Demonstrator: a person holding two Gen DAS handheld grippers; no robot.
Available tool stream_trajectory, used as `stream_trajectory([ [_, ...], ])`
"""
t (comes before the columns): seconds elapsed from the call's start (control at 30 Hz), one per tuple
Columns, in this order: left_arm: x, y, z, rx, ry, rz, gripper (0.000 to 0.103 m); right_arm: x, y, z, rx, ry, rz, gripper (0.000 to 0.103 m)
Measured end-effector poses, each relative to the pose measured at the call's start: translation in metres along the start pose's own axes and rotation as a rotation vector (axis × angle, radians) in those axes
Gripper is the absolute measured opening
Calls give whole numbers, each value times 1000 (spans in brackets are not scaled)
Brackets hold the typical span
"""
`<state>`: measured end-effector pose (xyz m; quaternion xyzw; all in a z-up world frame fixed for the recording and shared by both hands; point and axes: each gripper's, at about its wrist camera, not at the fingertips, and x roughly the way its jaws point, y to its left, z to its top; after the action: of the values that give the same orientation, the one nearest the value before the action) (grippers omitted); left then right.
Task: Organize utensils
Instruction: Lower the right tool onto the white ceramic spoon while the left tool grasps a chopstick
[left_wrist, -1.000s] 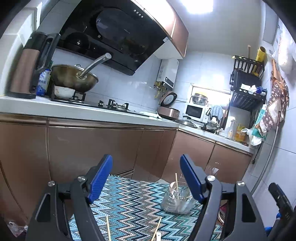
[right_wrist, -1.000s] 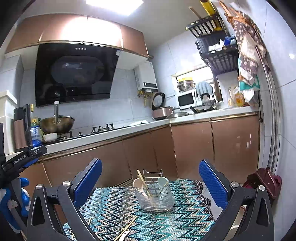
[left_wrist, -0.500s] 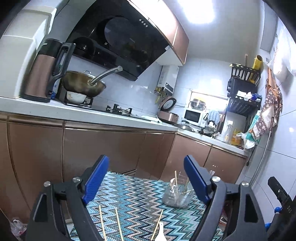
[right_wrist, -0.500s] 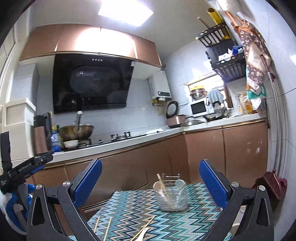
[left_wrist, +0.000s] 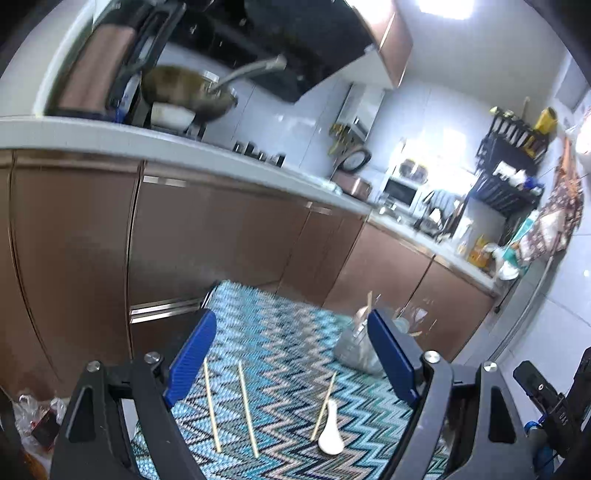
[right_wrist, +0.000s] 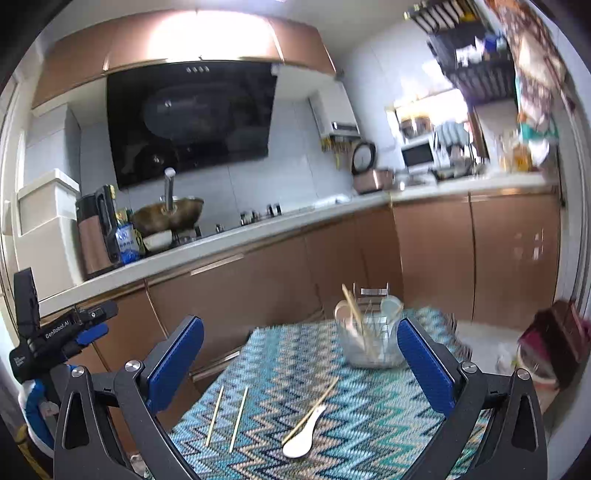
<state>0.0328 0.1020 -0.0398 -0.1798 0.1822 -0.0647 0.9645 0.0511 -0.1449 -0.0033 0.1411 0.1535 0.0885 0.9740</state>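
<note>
One zigzag-patterned mat (right_wrist: 369, 413) fills the lower centre of the right wrist view, its far edge near the brown cabinets (right_wrist: 258, 280). One clear utensil holder (right_wrist: 369, 339) stands at the mat's far right, holding a few utensils. Three chopsticks lie loose on the mat: two side by side (right_wrist: 227, 417), and a third (right_wrist: 312, 413) against one white spoon (right_wrist: 303, 435). Bare mat surrounds them. The left gripper (left_wrist: 291, 362) and the right gripper (right_wrist: 299, 369) both stand spread wide, empty.
</note>
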Motion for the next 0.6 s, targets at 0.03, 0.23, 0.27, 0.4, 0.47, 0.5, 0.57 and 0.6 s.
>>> stream_trajectory([
  [0.03, 9, 1, -4, 4, 27, 10, 83, 8, -5, -4, 15, 29, 4, 103],
  [0.23, 78, 10, -34, 7, 254, 23, 83, 66, -31, -30, 113, 232, 57, 101],
  [0.27, 91, 12, -40, -6, 305, 13, 83, 76, -34, -36, 130, 270, 72, 98],
  [0.4, 140, 20, -58, -45, 451, 1, 83, 122, -50, -64, 242, 440, 166, 79],
  [0.47, 161, 23, -64, -53, 504, 19, 82, 145, -57, -78, 309, 513, 224, 72],
  [0.5, 173, 25, -66, -59, 531, 23, 82, 154, -60, -83, 327, 542, 237, 68],
  [0.57, 192, 29, -72, -68, 579, 28, 82, 176, -63, -95, 344, 609, 242, 64],
  [0.6, 202, 30, -75, -69, 602, 37, 82, 186, -64, -99, 348, 638, 246, 62],
])
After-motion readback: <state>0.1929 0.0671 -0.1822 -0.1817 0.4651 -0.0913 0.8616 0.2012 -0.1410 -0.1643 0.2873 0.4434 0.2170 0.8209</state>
